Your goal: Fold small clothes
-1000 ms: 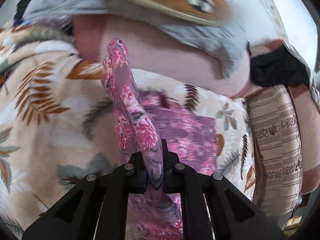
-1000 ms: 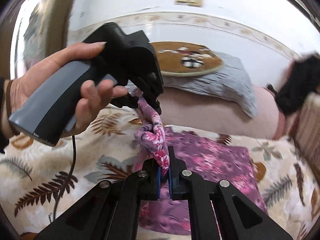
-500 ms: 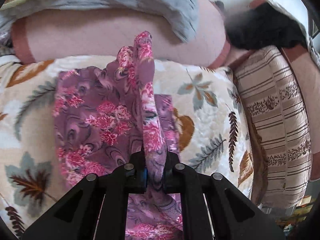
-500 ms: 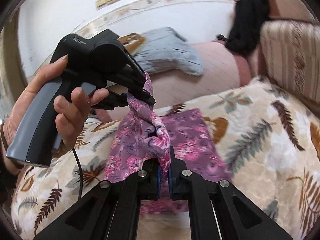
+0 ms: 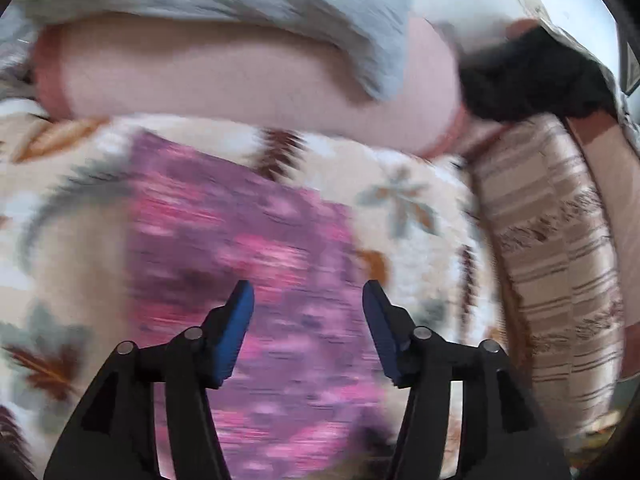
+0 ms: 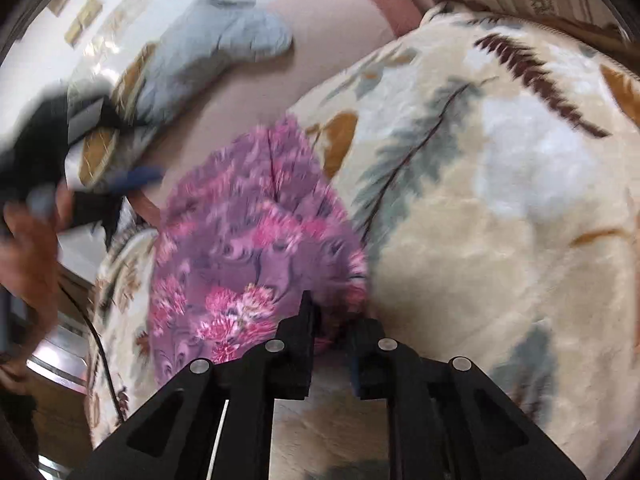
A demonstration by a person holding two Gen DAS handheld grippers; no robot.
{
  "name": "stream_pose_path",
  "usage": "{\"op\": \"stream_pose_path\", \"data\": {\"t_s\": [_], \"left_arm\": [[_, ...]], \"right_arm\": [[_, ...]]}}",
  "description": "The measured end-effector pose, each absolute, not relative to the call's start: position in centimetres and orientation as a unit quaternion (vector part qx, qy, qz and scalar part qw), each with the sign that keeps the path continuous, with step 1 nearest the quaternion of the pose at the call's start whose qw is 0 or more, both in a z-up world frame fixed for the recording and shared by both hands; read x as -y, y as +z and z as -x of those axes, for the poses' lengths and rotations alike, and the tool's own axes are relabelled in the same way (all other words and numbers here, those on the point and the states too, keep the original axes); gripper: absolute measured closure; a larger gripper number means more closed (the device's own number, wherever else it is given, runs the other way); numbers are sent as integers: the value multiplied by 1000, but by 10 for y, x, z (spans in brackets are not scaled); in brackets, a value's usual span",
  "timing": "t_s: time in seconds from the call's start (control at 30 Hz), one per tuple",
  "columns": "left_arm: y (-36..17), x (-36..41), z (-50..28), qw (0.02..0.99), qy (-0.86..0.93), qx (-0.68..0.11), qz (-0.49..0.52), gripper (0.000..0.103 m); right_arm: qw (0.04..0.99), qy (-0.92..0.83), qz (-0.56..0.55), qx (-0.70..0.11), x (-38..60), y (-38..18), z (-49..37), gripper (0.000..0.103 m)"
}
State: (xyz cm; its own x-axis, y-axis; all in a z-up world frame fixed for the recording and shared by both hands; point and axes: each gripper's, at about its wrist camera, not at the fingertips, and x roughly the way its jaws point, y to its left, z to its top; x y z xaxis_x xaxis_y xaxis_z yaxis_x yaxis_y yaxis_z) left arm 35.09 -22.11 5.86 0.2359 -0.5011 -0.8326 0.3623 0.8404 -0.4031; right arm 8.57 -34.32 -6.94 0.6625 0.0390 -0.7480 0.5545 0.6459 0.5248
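Observation:
A purple garment with pink flowers [image 5: 248, 240] lies flat and folded on a cream blanket with a leaf print [image 5: 416, 216]. My left gripper [image 5: 308, 300] is open and empty, held above the garment. In the right wrist view the garment [image 6: 248, 236] lies in front of my right gripper [image 6: 330, 316], whose jaws stand slightly apart at the garment's near edge; no cloth shows clamped between them. The left gripper shows blurred at the left of the right wrist view [image 6: 80, 184], held by a hand.
A pink bolster [image 5: 240, 76] with a grey cloth [image 5: 320, 12] lies behind the blanket. A striped cushion [image 5: 560, 248] and a black item [image 5: 532, 80] sit to the right. A black cable [image 6: 100, 352] hangs at the left.
Both grippers have opened and let go of the garment, which now lies flat on the blanket. Both views are blurred from motion; the left gripper has lifted away.

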Motion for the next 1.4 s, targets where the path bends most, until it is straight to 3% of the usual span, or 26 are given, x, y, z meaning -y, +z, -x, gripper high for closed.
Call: {"op": "stream_pose_path", "data": {"t_s": [0.03,0.13,0.17,0.2,0.47,0.5,0.53,0.57,0.73,0.87,1.0,1.1,1.2,1.27,1.3,1.33,1.4], "left_arm": [[56,204,-354,793,-257,-549,58,47],[34,158,-361,794,-219,-561,81,47],[25,147,-362,786,-213,-572,99,47],[15,138,-361,775,-210,-584,118,47],[-2,121,-346,755,-236,-594,148,47],[0,120,-347,756,-242,-589,148,47],[4,119,-346,760,-247,-582,147,47],[6,117,-347,763,-249,-578,146,47],[3,125,-345,788,-229,-560,112,47],[-23,143,-341,785,-197,-584,64,46],[-11,136,-323,797,-209,-566,42,47],[0,121,-301,800,-230,-552,50,47],[-2,118,-276,795,-244,-554,50,47],[-9,124,-266,790,-240,-562,44,46],[-12,126,-264,788,-235,-568,41,46],[-16,127,-262,786,-227,-574,39,46],[-21,125,-258,783,-222,-580,37,46]], "right_arm": [[829,-161,-390,-367,348,-63,-82,78],[855,-161,-373,-323,373,-35,-97,75],[860,-137,-371,-323,380,-29,-117,71],[860,-113,-372,-331,385,-30,-136,59],[821,-60,-337,-458,384,-85,-287,59],[815,-63,-324,-476,380,-90,-294,68],[819,-63,-306,-482,377,-91,-299,87],[833,-52,-292,-468,375,-82,-298,95],[875,-74,-287,-382,387,-43,-276,95],[829,-148,-258,-474,400,-92,-288,98],[830,-114,-336,-431,416,-74,-259,87],[814,-42,-412,-408,421,-64,-224,60],[801,-16,-414,-432,407,-73,-192,59],[791,-12,-396,-467,393,-82,-191,70],[801,-20,-363,-476,385,-78,-187,86],[812,-19,-346,-469,382,-72,-184,93],[839,-18,-334,-429,384,-43,-171,98]]}}
